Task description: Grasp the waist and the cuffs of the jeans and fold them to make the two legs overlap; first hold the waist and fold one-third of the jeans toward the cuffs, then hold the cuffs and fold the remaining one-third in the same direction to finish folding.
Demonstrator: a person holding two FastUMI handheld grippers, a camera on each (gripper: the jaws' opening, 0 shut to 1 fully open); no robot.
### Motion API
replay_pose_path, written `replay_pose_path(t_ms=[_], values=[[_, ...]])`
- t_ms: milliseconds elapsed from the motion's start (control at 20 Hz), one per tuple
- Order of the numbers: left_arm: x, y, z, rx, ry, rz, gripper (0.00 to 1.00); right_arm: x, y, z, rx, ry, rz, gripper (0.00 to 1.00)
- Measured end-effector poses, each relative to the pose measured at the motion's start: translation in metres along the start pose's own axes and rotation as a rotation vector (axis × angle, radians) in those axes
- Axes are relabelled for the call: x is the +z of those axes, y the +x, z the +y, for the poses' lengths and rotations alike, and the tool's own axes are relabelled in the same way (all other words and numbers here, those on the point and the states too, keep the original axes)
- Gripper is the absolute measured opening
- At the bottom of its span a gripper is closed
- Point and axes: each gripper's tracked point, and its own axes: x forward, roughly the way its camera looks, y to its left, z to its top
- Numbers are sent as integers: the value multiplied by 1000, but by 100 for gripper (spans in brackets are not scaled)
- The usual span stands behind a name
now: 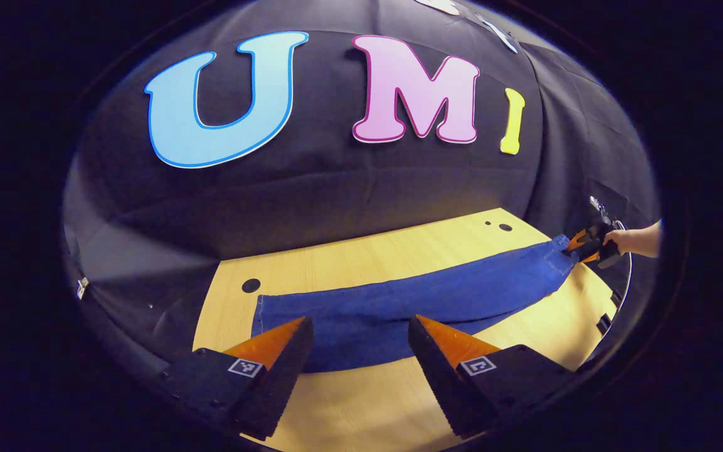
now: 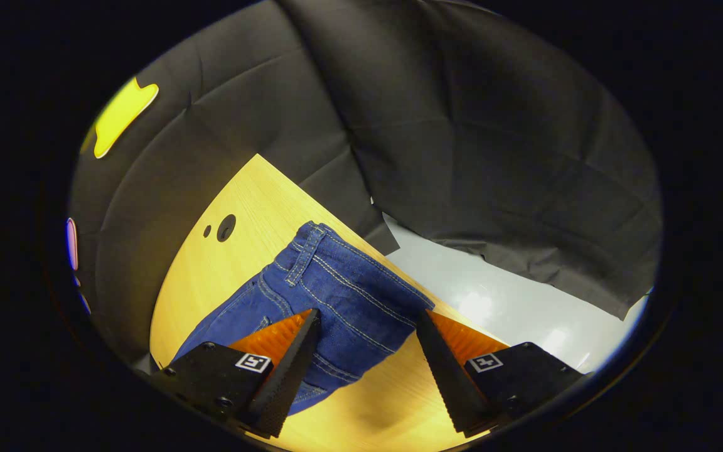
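Blue jeans (image 1: 430, 295) lie flat in a long narrow strip across the wooden table (image 1: 349, 254), one leg over the other. Their cuff end is at the left, just beyond my left gripper (image 1: 359, 320), which is open above the cloth with nothing between its fingers. At the far right, a hand (image 1: 634, 238) holds my right gripper (image 1: 589, 246) at the waist end. In the right gripper view the waist (image 2: 336, 282), with belt loops and pale stitching, lies under my right gripper (image 2: 368, 312). This gripper is open, its fingers straddling the waistband.
The table has round holes (image 1: 250, 285) (image 2: 226, 227) near its back corners. Its right edge runs just past the waist, with pale floor (image 2: 499, 282) below. Black cloth walls stand close behind and to the right. Bare wood (image 2: 374, 402) lies in front of the jeans.
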Motion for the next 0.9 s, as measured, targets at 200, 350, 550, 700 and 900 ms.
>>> replay_pose_path(t_ms=[200,350,550,700,900], values=[[-18,0,-23,-24,-41,29,98,5,1,3,52,-8,-24,60],[-31,1,-23,-41,-50,55,98,1,3,22,105,55,25,23],[-47,-22,3,-37,-45,72,98,34,-37,53,152,-18,-169,17],[-60,-41,24,-53,-68,56,98,42,-108,118,231,-161,-291,12],[-75,-59,45,-53,-63,35,98,-15,-201,215,378,-396,-341,13]])
